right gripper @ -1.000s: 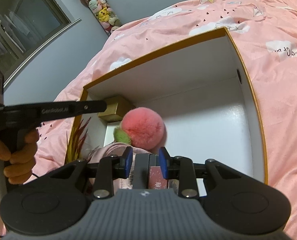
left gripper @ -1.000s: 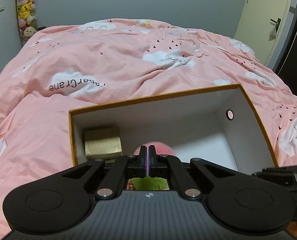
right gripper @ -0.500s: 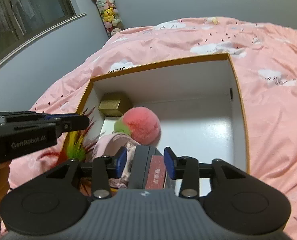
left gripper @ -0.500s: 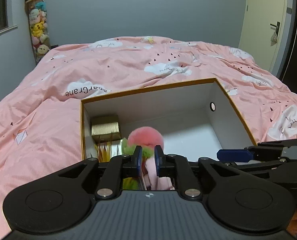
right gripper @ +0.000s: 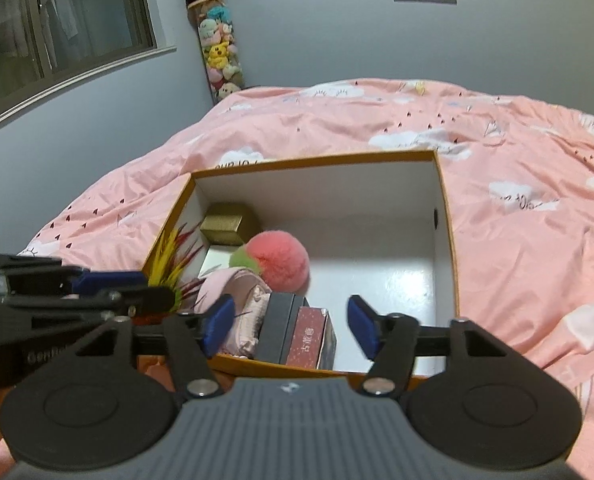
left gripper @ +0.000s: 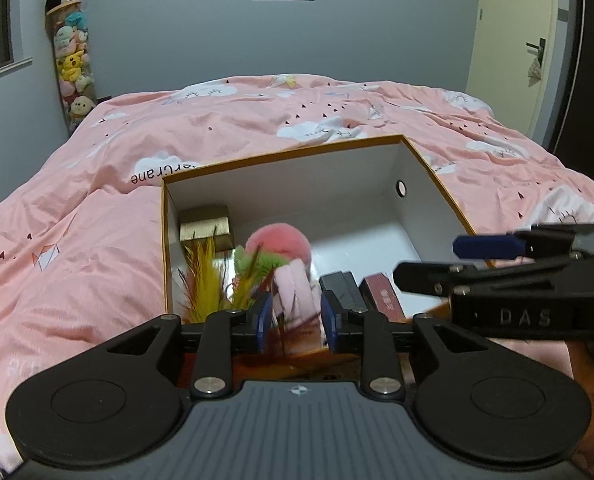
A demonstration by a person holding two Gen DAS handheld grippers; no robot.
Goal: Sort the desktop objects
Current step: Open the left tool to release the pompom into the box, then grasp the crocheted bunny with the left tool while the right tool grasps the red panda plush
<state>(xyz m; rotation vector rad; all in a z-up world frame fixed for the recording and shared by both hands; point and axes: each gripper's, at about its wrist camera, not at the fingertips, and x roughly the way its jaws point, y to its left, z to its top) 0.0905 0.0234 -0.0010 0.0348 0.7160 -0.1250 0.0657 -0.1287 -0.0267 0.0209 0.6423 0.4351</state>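
While both grippers' fingers spread empty, red box lies lengthwise toward the camera.

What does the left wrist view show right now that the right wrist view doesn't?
Only the left wrist view shows the door with its handle on the far right, and the right claw from the side.

Only the right wrist view shows the window on the left wall, and the left claw from the side.

Both show the orange-edged box on the pink duvet, holding the gold box, pink pompom, feathers, pink pouch, and the dark and red boxes. Both claws are opening, gripping nothing.
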